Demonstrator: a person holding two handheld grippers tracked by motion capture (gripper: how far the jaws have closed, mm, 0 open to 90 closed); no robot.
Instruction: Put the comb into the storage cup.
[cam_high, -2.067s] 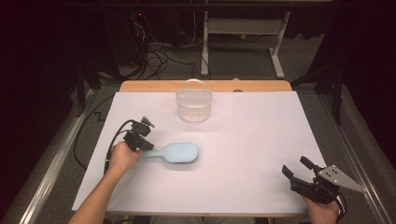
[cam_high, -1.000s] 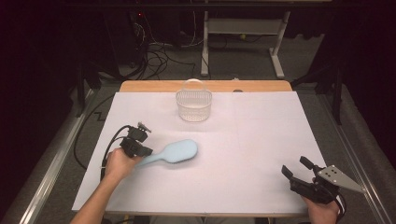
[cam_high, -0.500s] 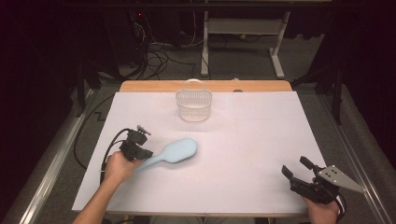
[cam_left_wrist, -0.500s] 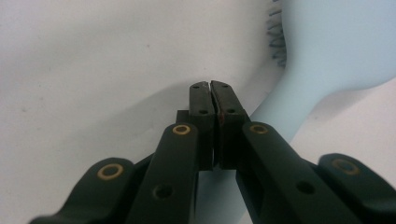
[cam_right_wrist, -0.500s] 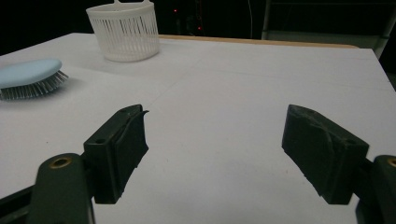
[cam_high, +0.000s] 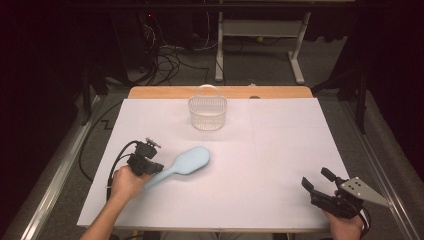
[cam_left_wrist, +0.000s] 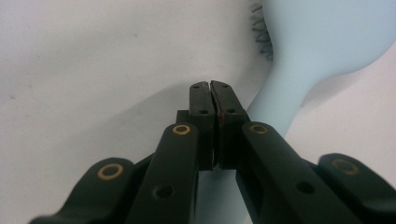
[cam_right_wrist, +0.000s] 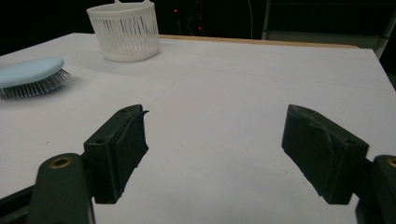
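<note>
A light blue hairbrush (cam_high: 187, 161) lies bristles down on the white table, its handle pointing to the near left. My left gripper (cam_high: 155, 169) sits over that handle. In the left gripper view its jaws (cam_left_wrist: 212, 86) are shut pad to pad with nothing between them. There the hairbrush (cam_left_wrist: 317, 42) handle runs beside and under the right jaw. My right gripper (cam_high: 316, 178) rests at the near right corner, open and holding nothing. The right gripper view shows that gripper (cam_right_wrist: 217, 135) over bare table, with the hairbrush (cam_right_wrist: 28, 72) far off at the left.
A white slatted basket (cam_high: 207, 112) stands at the far middle of the table, also seen as the basket (cam_right_wrist: 123, 32) in the right gripper view. White paper (cam_high: 260, 165) covers the table, with a wooden strip (cam_high: 280, 92) along the far edge. Cables and desk legs lie beyond.
The hairbrush has swung, so its handle now points toward the near left. My left gripper has drifted slightly nearer with it. The right gripper has stayed put.
</note>
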